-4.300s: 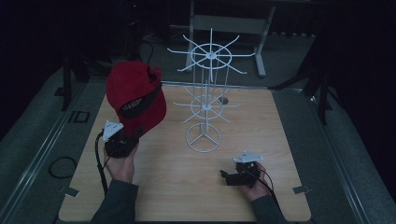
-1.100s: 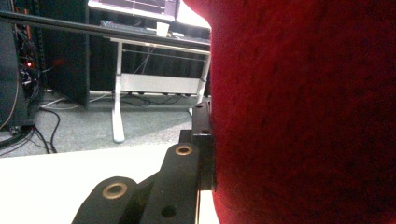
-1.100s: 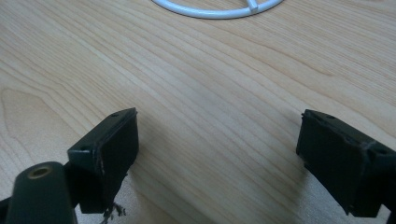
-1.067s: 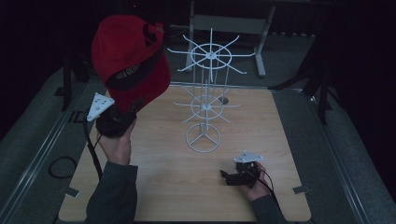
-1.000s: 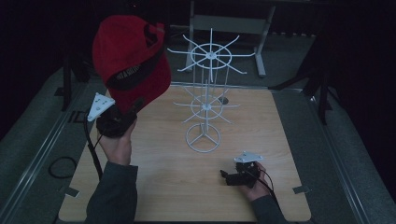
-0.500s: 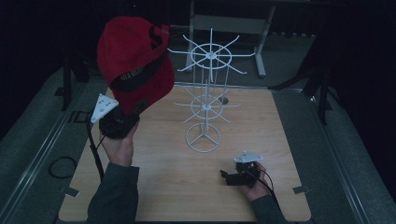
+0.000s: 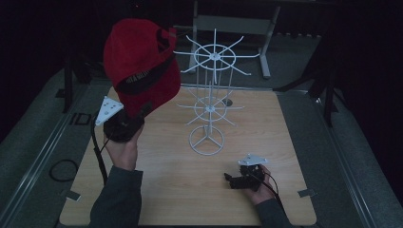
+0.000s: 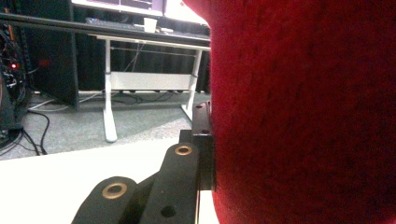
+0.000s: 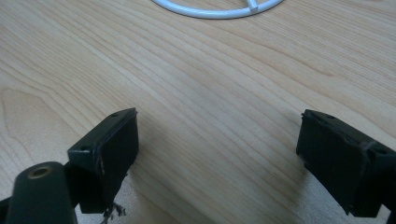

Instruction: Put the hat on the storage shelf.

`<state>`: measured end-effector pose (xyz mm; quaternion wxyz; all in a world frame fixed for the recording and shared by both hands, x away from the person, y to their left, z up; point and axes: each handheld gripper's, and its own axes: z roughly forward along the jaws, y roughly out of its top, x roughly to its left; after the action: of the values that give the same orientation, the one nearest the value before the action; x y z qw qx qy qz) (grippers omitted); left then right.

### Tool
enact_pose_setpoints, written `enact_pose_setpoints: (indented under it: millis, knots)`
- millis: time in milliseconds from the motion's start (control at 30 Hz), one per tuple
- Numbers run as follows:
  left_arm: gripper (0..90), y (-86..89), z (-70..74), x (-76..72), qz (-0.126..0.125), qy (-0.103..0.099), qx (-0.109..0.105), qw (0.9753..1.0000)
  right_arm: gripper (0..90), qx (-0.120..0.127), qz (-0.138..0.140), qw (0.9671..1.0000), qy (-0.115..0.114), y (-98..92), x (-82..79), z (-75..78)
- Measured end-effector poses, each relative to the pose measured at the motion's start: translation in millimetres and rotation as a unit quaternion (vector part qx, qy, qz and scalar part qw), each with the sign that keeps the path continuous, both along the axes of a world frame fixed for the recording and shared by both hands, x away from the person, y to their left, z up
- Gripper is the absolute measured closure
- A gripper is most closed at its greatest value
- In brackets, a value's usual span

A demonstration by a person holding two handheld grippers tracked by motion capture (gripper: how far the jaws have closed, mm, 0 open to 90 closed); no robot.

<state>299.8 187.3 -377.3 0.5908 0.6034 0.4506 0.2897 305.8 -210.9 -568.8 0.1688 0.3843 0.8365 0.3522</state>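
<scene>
Dim surroundings ring a pale wooden table [image 7: 157, 190], with a white-legged desk [image 8: 109, 84] standing on grey carpet behind it. At the table's middle stands a white wire display rack [image 7: 209, 102] — two tiers of spoked arms on a ring base — and every arm is bare.

Judging by that, the job is hanging the red baseball cap [image 7: 140, 66] on the rack, and it is roughly halfway: the cap is lifted clear of the table and held high, just left of the rack's top tier, but it is not yet on any prong. The left gripper [image 7: 124, 124] holds it from below; in the left gripper view one black jaw presses flat against the red fabric, so the jaws appear to be pinching the cap's edge, though the far jaw is hidden behind cloth. What is left is to carry it right and settle it over an upper arm.

The right gripper [image 7: 234, 181] rests on the table near the front edge, jaws spread wide with nothing between them, aimed at the rack's base ring [image 9: 219, 8].

In the way: the upper tier's spokes jut toward the cap — the strap or brim could snag.
</scene>
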Motion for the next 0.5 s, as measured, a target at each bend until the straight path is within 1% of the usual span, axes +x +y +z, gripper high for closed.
enact_pose_setpoints:
  millis: [167,500]
  knots:
    - [84.5,-2.3,-0.5,0.8,-0.007,0.002,0.001,1.0,12.8,0.0,0.0,1.0,0.0,0.0,0.0,0.0]
    - [84.5,-5.9,-1.6,2.0,-0.012,0.005,0.002,0.9999,12.8,0.0,0.0,1.0,0.0,0.0,0.0,0.0]
